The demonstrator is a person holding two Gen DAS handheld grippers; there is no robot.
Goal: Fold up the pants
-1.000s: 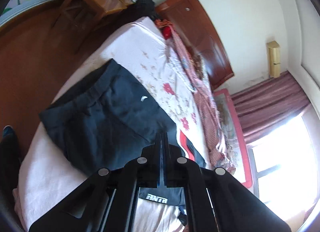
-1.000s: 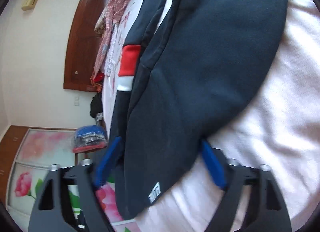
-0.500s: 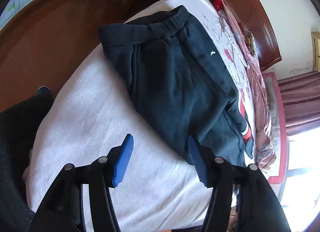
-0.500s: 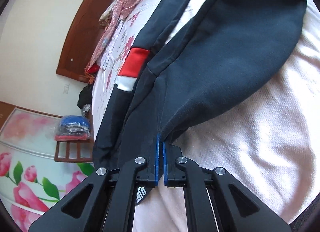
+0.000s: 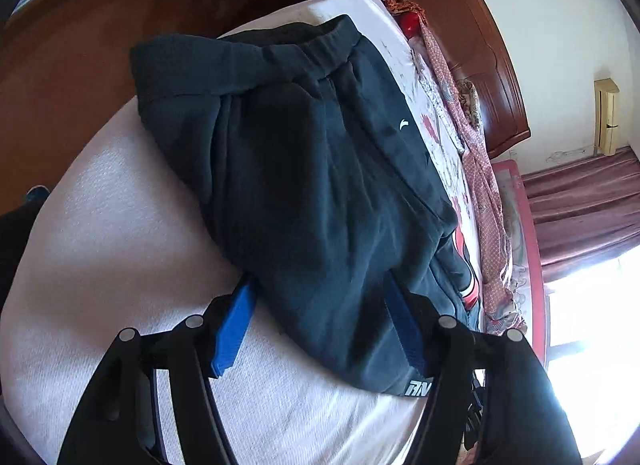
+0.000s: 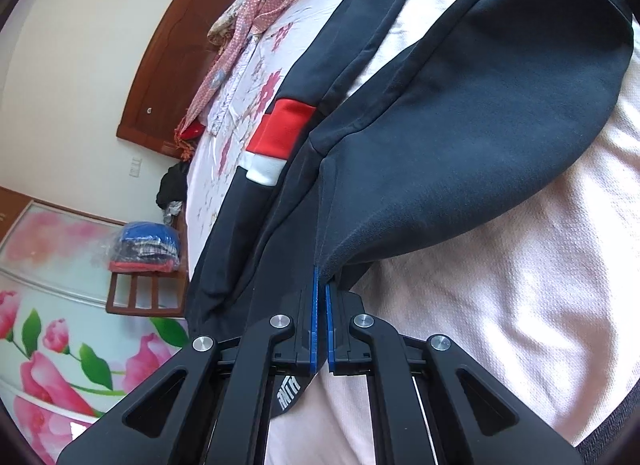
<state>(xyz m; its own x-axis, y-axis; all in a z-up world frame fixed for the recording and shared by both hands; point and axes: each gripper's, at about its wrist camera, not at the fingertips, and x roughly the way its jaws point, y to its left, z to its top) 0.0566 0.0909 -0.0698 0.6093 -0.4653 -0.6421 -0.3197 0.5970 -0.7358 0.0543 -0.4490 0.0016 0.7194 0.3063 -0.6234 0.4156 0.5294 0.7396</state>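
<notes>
Dark navy sweatpants (image 5: pixel 320 185) lie folded lengthwise on the bed, waistband at the far end; they also show in the right wrist view (image 6: pixel 480 125). A red and white patch (image 6: pixel 280 133) shows on one leg. My left gripper (image 5: pixel 320 325) is open, its blue pads either side of the near fold of the pants. My right gripper (image 6: pixel 321 305) is shut on an edge of the pants fabric near the hem.
The bed has a pale pink towel cover (image 5: pixel 120 265) and a floral sheet (image 6: pixel 248 105). A red checked cloth (image 5: pixel 480 185) lies along the far side. A wooden headboard (image 5: pixel 480 45), a chair with bagged clothes (image 6: pixel 144 257) and wood floor (image 5: pixel 60 65) surround it.
My left gripper went from shut to open and now straddles the pants' near edge. My right gripper closed on the fabric edge and stays shut.
</notes>
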